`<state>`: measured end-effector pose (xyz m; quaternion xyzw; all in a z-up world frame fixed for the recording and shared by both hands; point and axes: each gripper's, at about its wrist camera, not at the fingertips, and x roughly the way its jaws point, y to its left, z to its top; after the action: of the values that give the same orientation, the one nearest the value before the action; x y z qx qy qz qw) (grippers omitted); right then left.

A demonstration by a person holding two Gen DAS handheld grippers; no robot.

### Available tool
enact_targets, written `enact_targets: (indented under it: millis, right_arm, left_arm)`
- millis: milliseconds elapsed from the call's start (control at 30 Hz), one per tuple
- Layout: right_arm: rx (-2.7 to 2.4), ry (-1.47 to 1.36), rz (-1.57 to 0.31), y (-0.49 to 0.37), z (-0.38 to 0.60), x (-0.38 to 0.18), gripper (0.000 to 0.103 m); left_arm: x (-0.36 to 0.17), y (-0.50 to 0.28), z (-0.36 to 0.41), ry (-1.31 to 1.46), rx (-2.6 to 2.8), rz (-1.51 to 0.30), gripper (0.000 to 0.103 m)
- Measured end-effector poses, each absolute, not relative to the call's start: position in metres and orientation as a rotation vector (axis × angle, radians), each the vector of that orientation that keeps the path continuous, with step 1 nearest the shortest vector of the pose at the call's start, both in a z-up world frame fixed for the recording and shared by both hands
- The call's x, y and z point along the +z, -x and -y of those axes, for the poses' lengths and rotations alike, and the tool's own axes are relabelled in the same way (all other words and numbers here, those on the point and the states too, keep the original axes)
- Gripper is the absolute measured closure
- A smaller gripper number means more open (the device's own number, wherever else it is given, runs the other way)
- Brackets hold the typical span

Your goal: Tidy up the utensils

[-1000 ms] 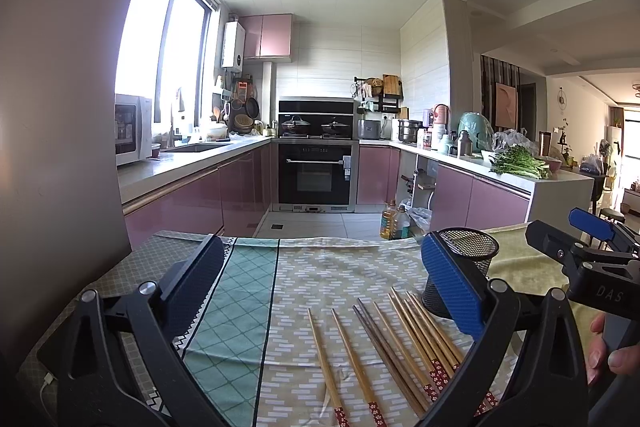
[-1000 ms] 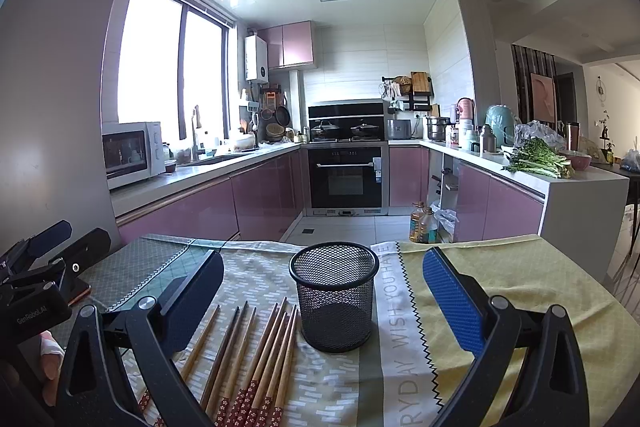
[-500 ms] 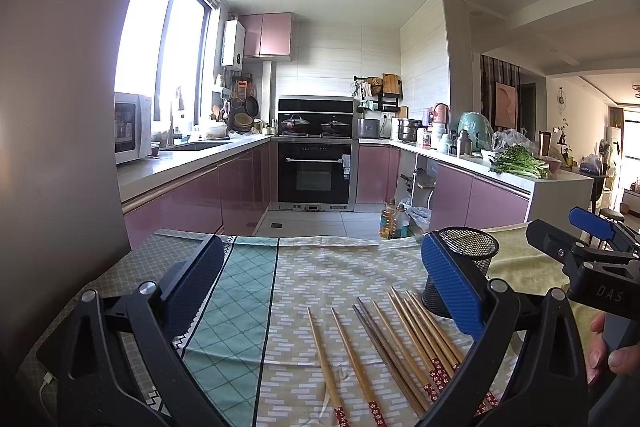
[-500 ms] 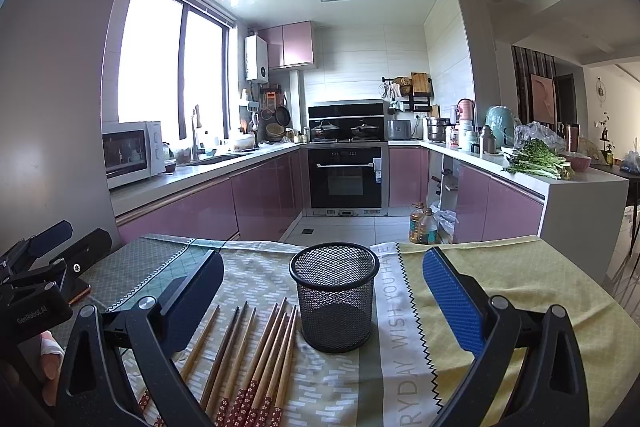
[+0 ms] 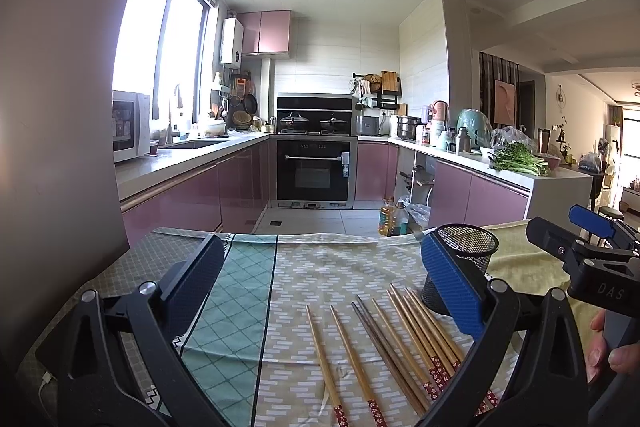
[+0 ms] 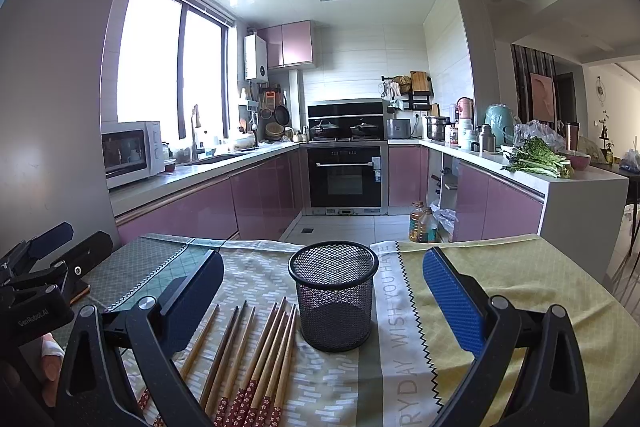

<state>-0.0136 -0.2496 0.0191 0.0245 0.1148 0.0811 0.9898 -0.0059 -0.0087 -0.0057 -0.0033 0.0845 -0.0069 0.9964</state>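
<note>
We hold the left gripper (image 5: 320,287) and the right gripper (image 6: 322,291) above the cloth-covered desk (image 6: 520,287), each with its blue-padded fingers (image 6: 450,301) spread wide and holding nothing. The wooden chopsticks with red patterned ends (image 5: 400,339) lie in a loose row on the desk just left of the upright black wire-mesh cup (image 6: 333,301).

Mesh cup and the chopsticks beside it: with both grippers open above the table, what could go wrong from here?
1. The chopsticks lie tightly side by side, some touching, so a pinch may lift several or scatter them.
2. The mesh cup stands free on a loose tablecloth; a bump from the right gripper could tip it.
3. The left gripper works close by; the two could collide.
</note>
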Motion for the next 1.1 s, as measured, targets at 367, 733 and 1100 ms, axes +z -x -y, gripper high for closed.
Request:
enact_targets:
  millis: [367, 733, 1100]
  right_arm:
    - [0.239, -0.022, -0.378, -0.006, 0.248, 0.004, 0.006]
    - [0.322, 0.023, -0.753, -0.049, 0.237, -0.056, 0.038]
    - [0.383, 0.041, -0.867, -0.063, 0.221, -0.077, 0.062]
  left_arm:
    - [-0.017, -0.012, 0.002, -0.007, -0.044, -0.296, 0.006]
    - [-0.066, -0.052, -0.014, -0.037, -0.119, -0.606, 0.024]
    - [-0.099, -0.084, -0.009, -0.045, -0.199, -0.804, 0.061]
